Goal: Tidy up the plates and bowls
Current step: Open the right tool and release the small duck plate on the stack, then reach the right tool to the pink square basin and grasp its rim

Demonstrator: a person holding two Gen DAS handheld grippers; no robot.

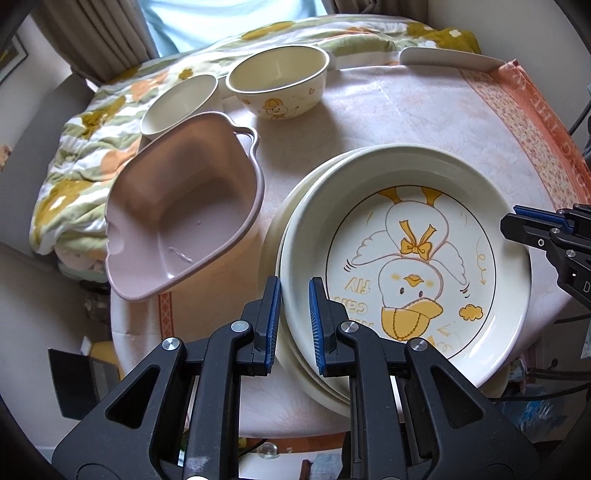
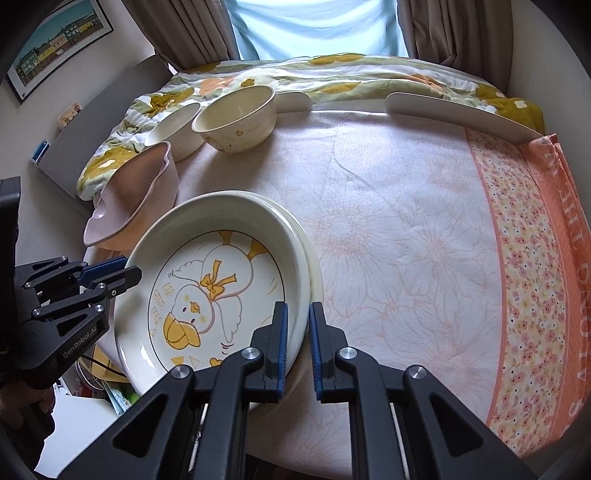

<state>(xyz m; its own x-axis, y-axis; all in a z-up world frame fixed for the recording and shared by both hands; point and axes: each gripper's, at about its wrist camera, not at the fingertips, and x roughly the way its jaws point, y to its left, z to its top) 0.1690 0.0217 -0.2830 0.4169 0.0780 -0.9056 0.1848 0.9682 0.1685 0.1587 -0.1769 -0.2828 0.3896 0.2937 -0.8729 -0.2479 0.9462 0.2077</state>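
A floral-clothed bench [image 2: 406, 240] stands before a curtained window [image 2: 314, 26]. The duck plate [image 1: 406, 266] tops a stack; left tongs [image 1: 294, 325] and right tongs [image 2: 298, 349] each straddle its rim, slightly parted, on opposite sides.

We see a cream duck plate [image 1: 406, 266] lying face up on top of a plain cream plate [image 1: 295, 354], the two stacked slightly off-centre so the lower rim shows on one side. Its well carries a yellow-and-white duck drawing with a bow. The stack sits near the front edge of the tabletop [image 2: 388, 240]. Just beside it stands a pink square bowl [image 1: 184, 218], upright and empty. Farther back stand a small plain cream bowl [image 1: 177, 107] and a larger duck-printed bowl [image 1: 279, 85], both upright, close together.
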